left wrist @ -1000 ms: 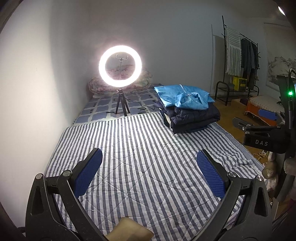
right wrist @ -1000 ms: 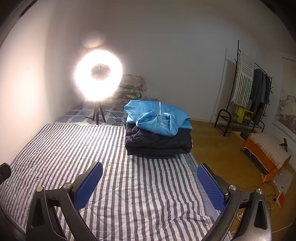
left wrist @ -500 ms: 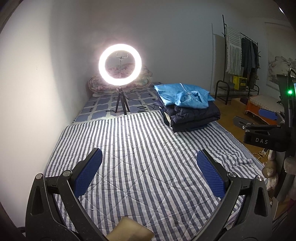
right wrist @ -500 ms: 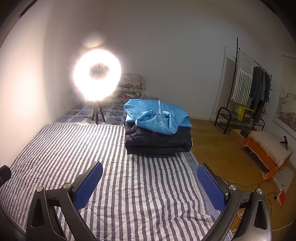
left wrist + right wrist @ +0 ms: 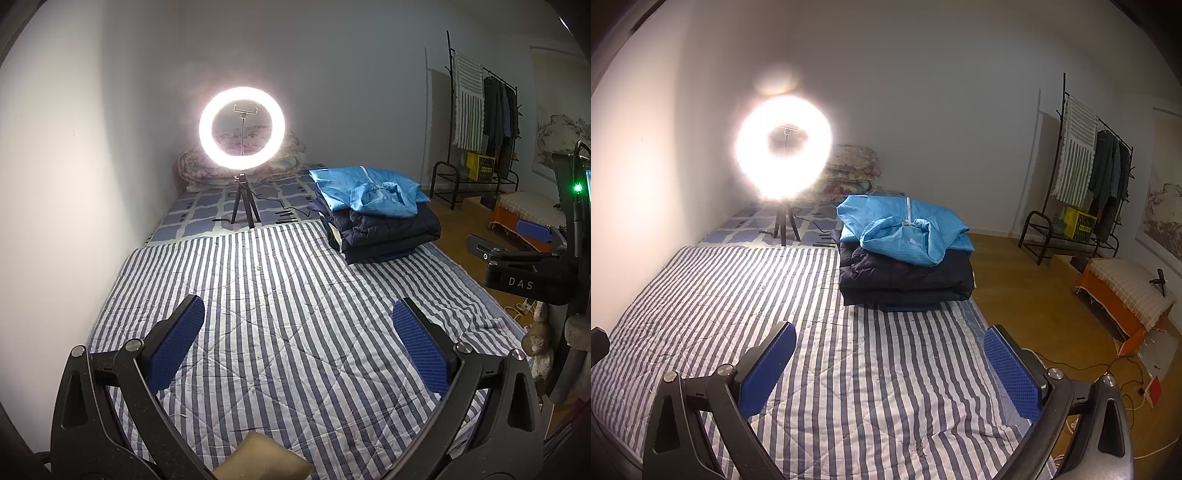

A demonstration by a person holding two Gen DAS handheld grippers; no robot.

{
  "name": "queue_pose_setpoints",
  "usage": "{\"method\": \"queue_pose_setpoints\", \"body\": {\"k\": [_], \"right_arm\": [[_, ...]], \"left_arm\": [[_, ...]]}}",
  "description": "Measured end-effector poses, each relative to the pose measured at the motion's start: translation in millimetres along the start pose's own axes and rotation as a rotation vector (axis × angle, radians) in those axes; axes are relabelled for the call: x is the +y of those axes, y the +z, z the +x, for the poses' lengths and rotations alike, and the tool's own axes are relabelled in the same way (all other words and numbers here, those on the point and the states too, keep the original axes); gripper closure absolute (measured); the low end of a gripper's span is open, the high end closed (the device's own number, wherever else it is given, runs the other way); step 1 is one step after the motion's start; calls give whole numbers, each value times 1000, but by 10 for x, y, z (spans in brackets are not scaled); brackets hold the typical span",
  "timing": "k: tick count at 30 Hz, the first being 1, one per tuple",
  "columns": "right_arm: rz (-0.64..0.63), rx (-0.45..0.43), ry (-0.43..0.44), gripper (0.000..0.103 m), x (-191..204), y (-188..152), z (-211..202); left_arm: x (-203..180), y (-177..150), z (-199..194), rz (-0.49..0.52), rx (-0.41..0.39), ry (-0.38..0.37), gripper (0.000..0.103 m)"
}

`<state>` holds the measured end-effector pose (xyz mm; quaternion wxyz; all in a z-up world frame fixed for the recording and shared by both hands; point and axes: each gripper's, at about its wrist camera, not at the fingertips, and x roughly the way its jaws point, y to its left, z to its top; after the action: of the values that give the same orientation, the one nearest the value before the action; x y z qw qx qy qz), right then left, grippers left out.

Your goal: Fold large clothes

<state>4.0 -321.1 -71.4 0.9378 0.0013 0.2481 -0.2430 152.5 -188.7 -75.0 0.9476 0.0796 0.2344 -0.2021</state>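
The left hand-held gripper hung over the near part of the bed with its blue pads spread wide and nothing between them. The right hand-held gripper was likewise wide apart and empty, above the bed's right edge.

Beneath both lay the striped quilt, flat and bare of garments. Farther off, at the quilt's far right corner, stood the pile of clothes: dark padded garments folded and stacked square, and on top a light blue jacket, roughly folded with its hood bunched loosely at the front. Behind the quilt a ring light stood on its tripod.

This would fit either a pile waiting to be folded or one just stacked after folding; the dark pieces looked done, the blue one less tidy. If the blue jacket was to be handled, I judged it best gripped at two well-separated points on its hem or shoulders, lifted clear without dragging the dark stack askew, and spread on the quilt away from the tripod.
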Motion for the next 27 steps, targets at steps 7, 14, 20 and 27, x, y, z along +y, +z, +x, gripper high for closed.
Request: {"method": "queue_pose_setpoints", "body": {"k": [7, 14, 20, 27], "right_arm": [[0, 1, -2, 0, 7, -3, -7], [-2, 2, 1, 0, 3, 3, 7], [-5, 2, 1, 0, 4, 0, 4], [-9, 6, 6, 0, -12, -23, 40]], "left_arm": [[-6, -7, -38, -9, -5, 18, 0], [-4, -2, -73, -12, -14, 30, 0], [-8, 0, -80, -11, -14, 31, 0], [-37, 7, -130, -6, -34, 44, 0]]}}
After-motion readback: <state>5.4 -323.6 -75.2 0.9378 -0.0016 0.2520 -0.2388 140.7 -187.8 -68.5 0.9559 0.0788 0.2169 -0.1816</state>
